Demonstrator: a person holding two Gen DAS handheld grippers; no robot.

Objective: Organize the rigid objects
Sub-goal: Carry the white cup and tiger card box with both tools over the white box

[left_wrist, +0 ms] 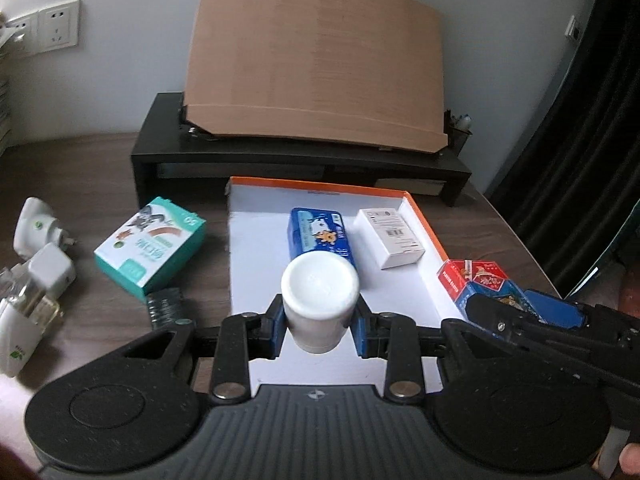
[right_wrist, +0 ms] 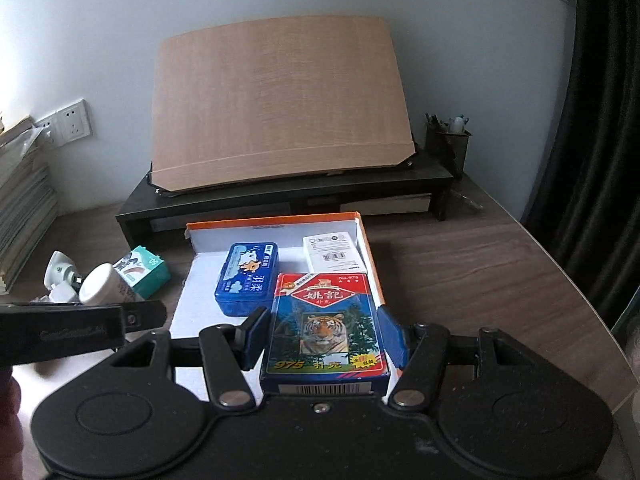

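My left gripper [left_wrist: 319,330] is shut on a white bottle [left_wrist: 319,304] and holds it over the near part of an orange-rimmed white box lid [left_wrist: 256,248]. In the lid lie a blue tin [left_wrist: 320,236] and a small white box [left_wrist: 390,237]. My right gripper [right_wrist: 322,334] is shut on a playing-card box with a tiger picture [right_wrist: 326,326], held above the lid's right side [right_wrist: 370,256]. The blue tin [right_wrist: 248,278] and white box [right_wrist: 332,252] show beyond it. The card box also shows in the left wrist view [left_wrist: 480,284].
A teal box [left_wrist: 150,244], a dark blister strip [left_wrist: 164,306] and white plug-in devices [left_wrist: 40,256] lie on the wooden desk left of the lid. A black monitor riser [left_wrist: 296,160] with a leaning wooden board [left_wrist: 316,56] stands behind. A pen holder [right_wrist: 448,144] sits at its right end.
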